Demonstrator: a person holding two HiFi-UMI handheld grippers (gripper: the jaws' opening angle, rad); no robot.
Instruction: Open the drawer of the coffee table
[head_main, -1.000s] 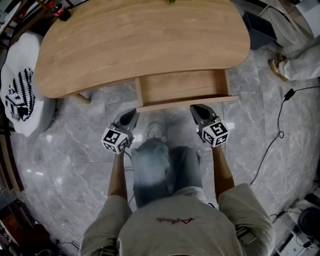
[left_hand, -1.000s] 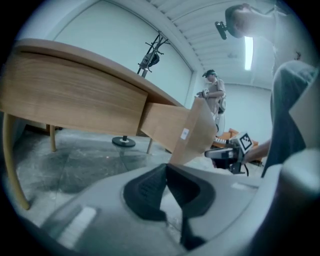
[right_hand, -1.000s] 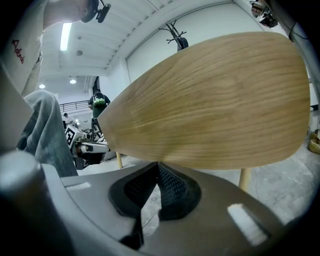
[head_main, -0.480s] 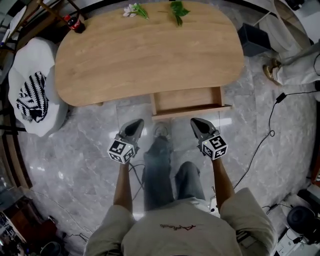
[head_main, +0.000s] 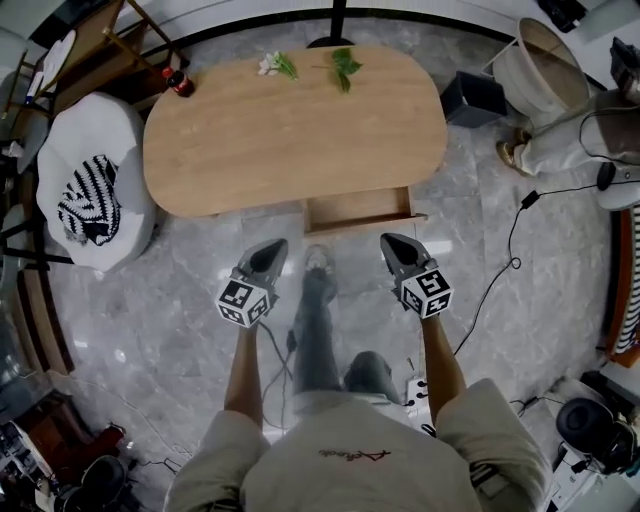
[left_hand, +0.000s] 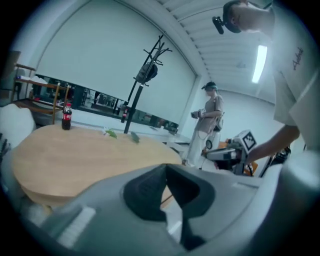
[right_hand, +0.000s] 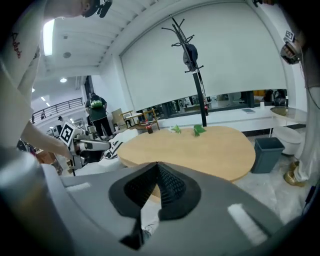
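Left hand-held gripper (head_main: 271, 250), right hand-held gripper (head_main: 392, 244): jaws together, apparently empty.

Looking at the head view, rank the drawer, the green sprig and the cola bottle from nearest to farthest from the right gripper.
1. Drawer, open, just ahead of the right gripper.
2. Green sprig, at the table's far edge.
3. Bottle, at the table's far left.
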